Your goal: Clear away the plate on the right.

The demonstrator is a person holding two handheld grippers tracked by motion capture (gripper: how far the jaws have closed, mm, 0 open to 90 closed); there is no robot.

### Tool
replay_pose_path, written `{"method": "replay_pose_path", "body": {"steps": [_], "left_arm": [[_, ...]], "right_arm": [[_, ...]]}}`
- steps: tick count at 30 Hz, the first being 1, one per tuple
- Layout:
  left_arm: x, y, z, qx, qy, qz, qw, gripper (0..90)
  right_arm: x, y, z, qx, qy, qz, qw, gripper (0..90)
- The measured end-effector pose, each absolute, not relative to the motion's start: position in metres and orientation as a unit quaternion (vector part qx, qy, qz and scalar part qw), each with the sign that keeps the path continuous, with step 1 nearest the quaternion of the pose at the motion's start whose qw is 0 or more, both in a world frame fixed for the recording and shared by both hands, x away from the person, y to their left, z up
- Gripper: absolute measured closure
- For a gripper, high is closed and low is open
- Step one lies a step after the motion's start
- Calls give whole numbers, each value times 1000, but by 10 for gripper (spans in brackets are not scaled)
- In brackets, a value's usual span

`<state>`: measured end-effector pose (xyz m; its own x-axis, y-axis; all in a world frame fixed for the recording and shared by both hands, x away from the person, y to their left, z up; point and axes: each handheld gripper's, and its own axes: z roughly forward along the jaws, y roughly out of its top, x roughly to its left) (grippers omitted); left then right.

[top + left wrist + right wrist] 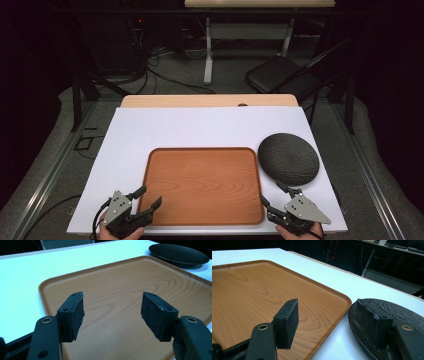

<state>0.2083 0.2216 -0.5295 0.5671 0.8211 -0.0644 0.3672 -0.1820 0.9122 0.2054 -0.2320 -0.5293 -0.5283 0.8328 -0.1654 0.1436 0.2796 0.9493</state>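
On the white bench [150, 125], the wooden tray [204, 185] lies near the front edge with the black plate [289, 158] just beside its far right corner, while the left gripper [148, 196] and right gripper [272, 195] hover at the tray's front corners, fingers spread and pinching nothing.

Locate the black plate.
In the high view the black plate lies on the white table's right side, beside the wooden tray.
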Motion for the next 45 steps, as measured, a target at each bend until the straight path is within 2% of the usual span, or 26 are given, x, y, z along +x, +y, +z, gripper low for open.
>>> {"method": "replay_pose_path", "body": {"steps": [14, 33, 39, 45], "left_arm": [[208, 222, -529, 733, 408, 229, 493, 354], [208, 223, -529, 735, 411, 228, 488, 356], [208, 221, -530, 735, 411, 228, 488, 357], [209, 221, -530, 735, 413, 229, 486, 356]], "right_arm": [[205, -230, -527, 325, 732, 486, 348, 378], [199, -222, -508, 271, 745, 444, 417, 367], [203, -225, -503, 240, 757, 408, 449, 405], [210, -228, -506, 234, 764, 386, 461, 450]]}}
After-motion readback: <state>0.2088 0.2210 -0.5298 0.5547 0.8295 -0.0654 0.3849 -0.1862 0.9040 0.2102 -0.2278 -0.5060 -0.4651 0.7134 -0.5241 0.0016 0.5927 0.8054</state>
